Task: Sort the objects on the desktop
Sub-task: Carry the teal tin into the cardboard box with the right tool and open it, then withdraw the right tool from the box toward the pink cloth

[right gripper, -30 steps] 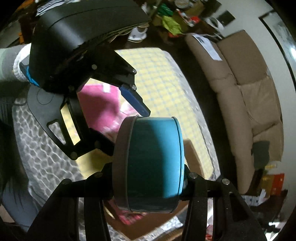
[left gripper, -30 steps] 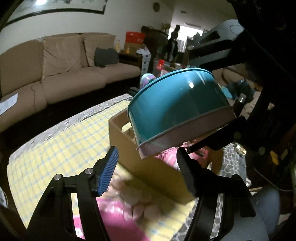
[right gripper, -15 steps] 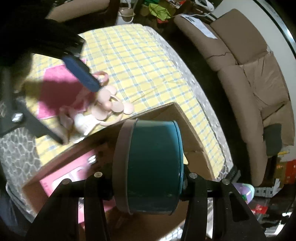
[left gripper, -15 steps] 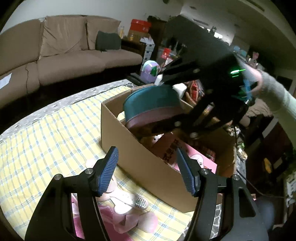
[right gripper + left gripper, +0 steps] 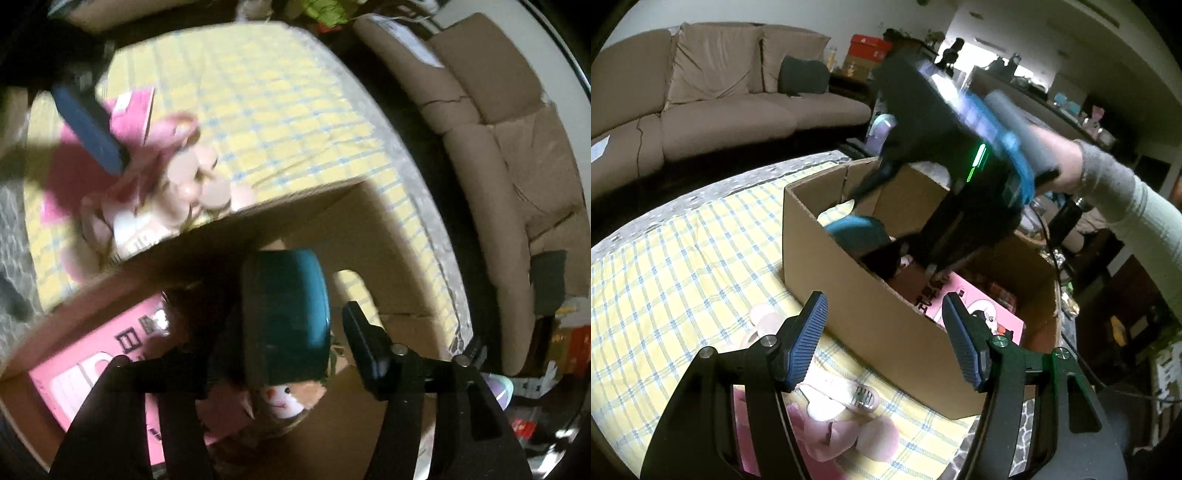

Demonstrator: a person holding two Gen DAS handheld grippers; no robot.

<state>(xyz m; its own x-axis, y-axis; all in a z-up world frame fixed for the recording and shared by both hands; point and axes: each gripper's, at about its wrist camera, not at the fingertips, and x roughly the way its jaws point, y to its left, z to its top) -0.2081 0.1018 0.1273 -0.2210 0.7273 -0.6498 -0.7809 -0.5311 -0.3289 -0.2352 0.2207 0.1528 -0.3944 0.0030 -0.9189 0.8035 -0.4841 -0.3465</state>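
A teal bowl (image 5: 291,295) lies on its side inside the cardboard box (image 5: 871,317), and in the left wrist view the teal bowl (image 5: 857,230) peeks over the box's near wall. My right gripper (image 5: 291,325) reaches down into the box around the bowl. Its jaws are opening, and a gap shows between the right finger (image 5: 364,339) and the bowl. My left gripper (image 5: 886,339) hovers open and empty in front of the box, above a pink plush toy (image 5: 842,406) on the yellow checked cloth (image 5: 683,277).
The box also holds a pink book (image 5: 975,314) and a small plush with a cat face (image 5: 284,402). A hand in a grey sleeve (image 5: 1108,192) holds the right gripper. A beige sofa (image 5: 731,110) stands beyond the table.
The right gripper sank with the bowl from above the box rim down into it, and its jaws spread off the bowl. The left gripper dropped slightly.
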